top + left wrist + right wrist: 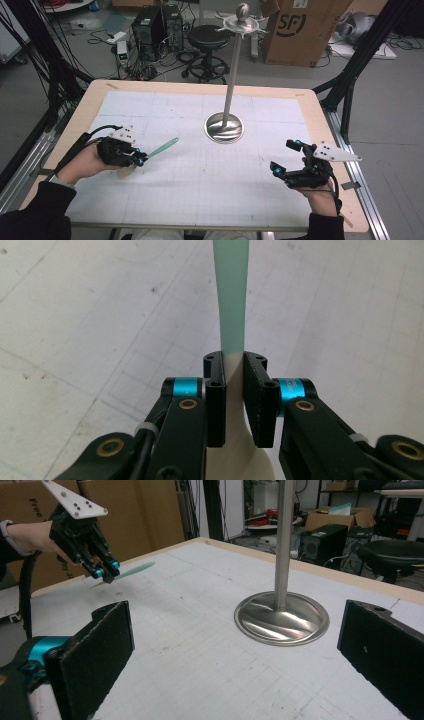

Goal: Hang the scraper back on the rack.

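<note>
- My left gripper (pixel 141 159) has its jaws clamped on a thin spoon with a pale-green handle and cream bowl (pixel 162 148), left of the polished steel stand (pixel 224 127), just above the tabletop (pixel 200 175).
- I judge it light, stiff and slippery; the flat neck is the best hold.
- My right gripper (pixel 285 157), right of the stand, has its jaws spread wide and empty.
- The spoon's bowl is mostly hidden behind the jaws.

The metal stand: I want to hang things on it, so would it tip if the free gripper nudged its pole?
Probably not from a light nudge: the metal stand sits on a broad round base flat on the table. But its pole is tall and thin with hooks at the top, so a push high up would likely rock it. The polished steel also looks slippery for the right gripper.
</note>
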Available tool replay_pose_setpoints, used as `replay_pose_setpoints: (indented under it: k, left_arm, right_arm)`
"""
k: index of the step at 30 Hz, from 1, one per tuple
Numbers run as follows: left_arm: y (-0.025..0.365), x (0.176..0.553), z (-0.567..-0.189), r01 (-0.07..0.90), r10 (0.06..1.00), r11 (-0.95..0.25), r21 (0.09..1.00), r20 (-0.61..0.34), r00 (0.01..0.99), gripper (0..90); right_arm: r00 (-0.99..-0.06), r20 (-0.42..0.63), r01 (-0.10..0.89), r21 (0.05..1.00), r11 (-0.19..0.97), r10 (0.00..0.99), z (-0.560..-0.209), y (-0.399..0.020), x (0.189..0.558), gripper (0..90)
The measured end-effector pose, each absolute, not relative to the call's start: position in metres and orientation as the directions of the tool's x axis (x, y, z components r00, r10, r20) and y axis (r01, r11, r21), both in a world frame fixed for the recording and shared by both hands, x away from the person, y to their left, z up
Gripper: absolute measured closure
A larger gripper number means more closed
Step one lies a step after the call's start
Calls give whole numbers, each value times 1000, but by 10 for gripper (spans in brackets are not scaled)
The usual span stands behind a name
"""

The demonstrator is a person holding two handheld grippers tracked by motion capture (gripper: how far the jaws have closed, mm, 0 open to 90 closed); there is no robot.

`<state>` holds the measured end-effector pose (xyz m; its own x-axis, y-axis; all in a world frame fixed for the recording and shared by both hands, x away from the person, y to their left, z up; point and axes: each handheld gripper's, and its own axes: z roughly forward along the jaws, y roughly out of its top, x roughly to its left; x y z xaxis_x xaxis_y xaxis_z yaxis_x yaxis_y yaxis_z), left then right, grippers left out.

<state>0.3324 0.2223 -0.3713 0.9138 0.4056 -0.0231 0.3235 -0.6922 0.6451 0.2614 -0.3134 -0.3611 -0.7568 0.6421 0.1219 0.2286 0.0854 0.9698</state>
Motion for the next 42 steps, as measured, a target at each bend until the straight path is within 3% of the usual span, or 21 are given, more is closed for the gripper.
replay_pose_setpoints:
  k: [10, 20, 42]
  left_arm:
    - [222, 335, -366, 363, 501, -498, 788, -80, 862, 802]
    - [215, 333, -359, 325, 548, -352, 878, -88, 832, 802]
    - [188, 336, -340, 279, 582, -233, 932, -96, 808, 802]
  right_arm:
    - [-757, 120, 226, 971, 85, 643, -361, -314, 262, 6]
    - [-755, 122, 226, 971, 81, 645, -361, -315, 261, 6]
    - [-755, 122, 224, 971, 78, 645, -360, -316, 262, 6]
